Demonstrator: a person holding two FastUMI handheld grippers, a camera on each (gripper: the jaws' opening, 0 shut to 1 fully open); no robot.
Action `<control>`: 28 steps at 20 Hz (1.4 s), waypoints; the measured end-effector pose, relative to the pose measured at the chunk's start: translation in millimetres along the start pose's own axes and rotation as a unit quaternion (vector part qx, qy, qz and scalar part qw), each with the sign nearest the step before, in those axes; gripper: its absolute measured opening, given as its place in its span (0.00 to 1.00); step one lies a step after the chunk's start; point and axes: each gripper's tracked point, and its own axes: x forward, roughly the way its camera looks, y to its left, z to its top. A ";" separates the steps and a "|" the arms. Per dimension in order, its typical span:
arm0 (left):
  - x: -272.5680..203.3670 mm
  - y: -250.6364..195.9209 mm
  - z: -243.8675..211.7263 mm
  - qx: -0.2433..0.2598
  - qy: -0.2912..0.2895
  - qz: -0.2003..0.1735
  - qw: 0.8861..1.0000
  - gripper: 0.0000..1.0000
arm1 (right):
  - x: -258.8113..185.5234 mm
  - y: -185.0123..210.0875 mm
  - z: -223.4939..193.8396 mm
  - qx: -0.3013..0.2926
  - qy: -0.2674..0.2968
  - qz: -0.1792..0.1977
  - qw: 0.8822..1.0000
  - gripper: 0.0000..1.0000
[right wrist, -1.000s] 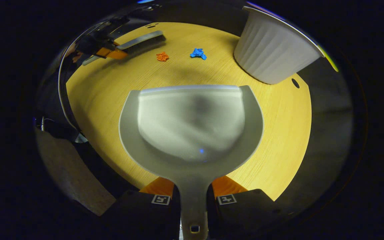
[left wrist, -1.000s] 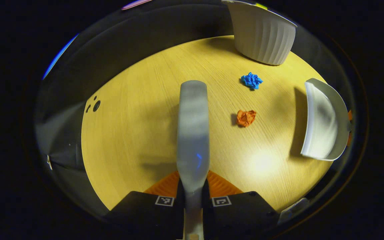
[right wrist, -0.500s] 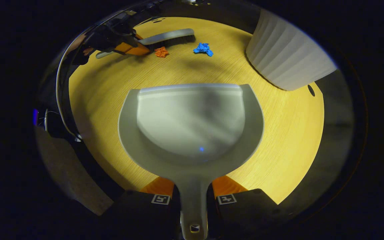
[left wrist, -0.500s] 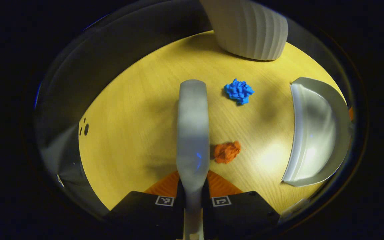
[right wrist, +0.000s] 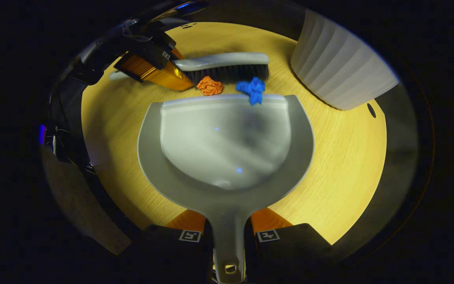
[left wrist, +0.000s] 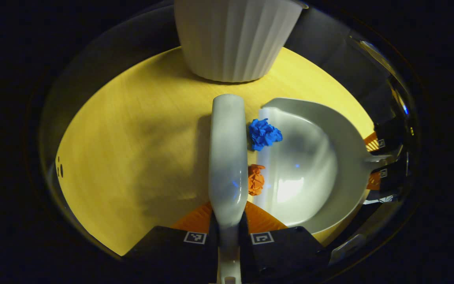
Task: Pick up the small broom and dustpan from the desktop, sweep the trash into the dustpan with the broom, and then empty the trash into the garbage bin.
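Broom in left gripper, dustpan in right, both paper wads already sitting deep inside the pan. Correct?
Not quite. The left gripper holds the broom and the right gripper the dustpan, but the blue wad is only at the pan's front lip and the orange wad is on the table just outside it, per the right gripper view.

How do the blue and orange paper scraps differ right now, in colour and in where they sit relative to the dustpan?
The blue scrap already overlaps the front lip of the dustpan; the orange scrap lies on the wooden desktop just short of that lip. The blue scrap looks spikier, the orange scrap rounder. Both are small crumpled wads caught between the dustpan and the broom.
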 end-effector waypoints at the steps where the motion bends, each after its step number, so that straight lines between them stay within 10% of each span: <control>1: -5.3 -9.4 -0.9 -0.002 0.003 -0.027 1.000 0.27 | 1.5 1.0 -1.0 0.001 -0.006 0.000 1.000 0.36; 4: -16.7 -27.3 -12.9 -0.012 0.018 -0.066 0.998 0.27 | 5.0 2.3 -4.0 0.018 -0.026 -0.003 0.999 0.36; 18: -98.1 43.7 -83.8 -0.086 -0.058 0.015 0.994 0.26 | -52.5 15.9 -23.4 0.153 -0.076 -0.083 0.982 0.36; 28: -95.5 109.7 -158.8 -0.157 -0.053 0.050 0.985 0.26 | -192.7 -42.6 -5.9 0.231 -0.100 -0.126 0.960 0.36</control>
